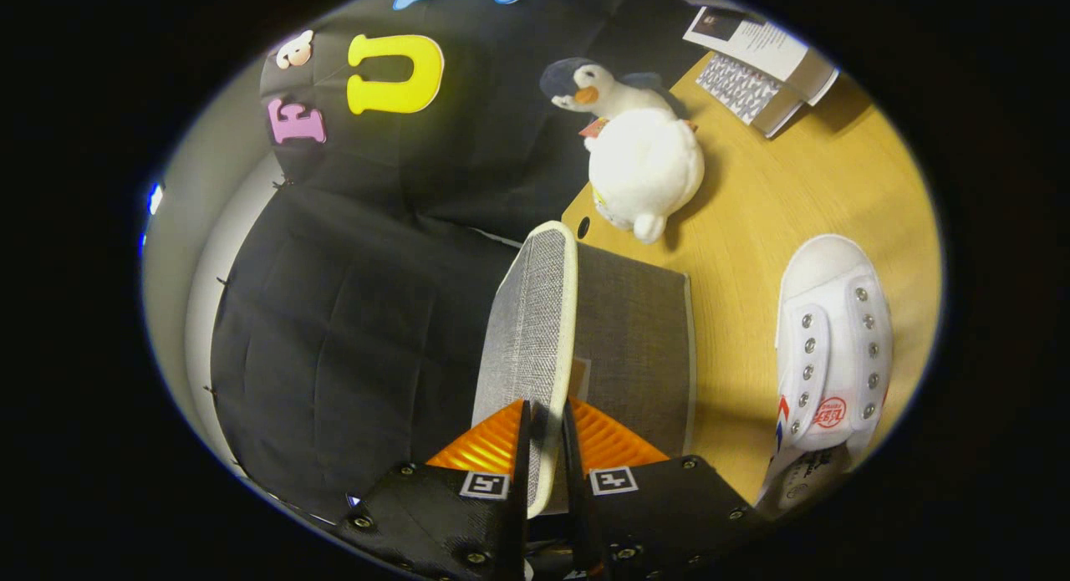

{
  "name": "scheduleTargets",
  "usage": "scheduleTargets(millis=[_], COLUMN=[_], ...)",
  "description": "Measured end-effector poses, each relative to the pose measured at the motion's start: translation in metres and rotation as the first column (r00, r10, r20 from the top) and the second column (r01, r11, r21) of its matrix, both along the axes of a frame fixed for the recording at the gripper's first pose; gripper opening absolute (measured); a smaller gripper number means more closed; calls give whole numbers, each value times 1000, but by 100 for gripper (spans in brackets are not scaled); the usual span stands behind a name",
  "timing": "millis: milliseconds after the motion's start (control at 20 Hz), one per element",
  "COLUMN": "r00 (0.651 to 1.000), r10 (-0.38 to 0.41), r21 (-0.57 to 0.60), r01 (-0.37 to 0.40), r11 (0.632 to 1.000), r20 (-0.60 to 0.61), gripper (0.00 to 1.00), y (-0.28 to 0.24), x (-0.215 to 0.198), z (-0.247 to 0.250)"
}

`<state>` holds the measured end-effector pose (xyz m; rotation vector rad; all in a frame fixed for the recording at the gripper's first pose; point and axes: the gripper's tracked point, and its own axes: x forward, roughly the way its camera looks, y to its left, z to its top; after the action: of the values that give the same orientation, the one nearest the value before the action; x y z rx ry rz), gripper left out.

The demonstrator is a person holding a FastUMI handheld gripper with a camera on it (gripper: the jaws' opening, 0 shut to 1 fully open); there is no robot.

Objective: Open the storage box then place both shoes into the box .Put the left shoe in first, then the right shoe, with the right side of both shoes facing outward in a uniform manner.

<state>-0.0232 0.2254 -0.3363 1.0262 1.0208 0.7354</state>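
Nothing is reading clearly: a red round logo (829, 412) is showing on the white shoe (832, 330), its characters illegible.

Gripper-mounted fisheye, looking forward along its jaws, tilted view (close above the storage box (602, 330)), table (777, 205) beyond

One shoe (832, 338), one storage box (631, 347), one plush penguin (635, 146), one booklet (756, 58).

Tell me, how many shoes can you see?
1. The shoe lies on the table, beside the box whose lid the claw grips. Another may be hidden.
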Motion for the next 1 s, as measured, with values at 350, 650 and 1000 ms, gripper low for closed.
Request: scheduleTargets(millis=[350,650,1000], r00=[985,990,984], r10=[151,138,179], r21=[-67,-79,-17], r01=[-145,-141,-179], r11=[987,987,984], r20=[85,-32,7], gripper=[20,20,5], y=[23,28,46], x=[-15,-14,-12], z=[25,-2,55])
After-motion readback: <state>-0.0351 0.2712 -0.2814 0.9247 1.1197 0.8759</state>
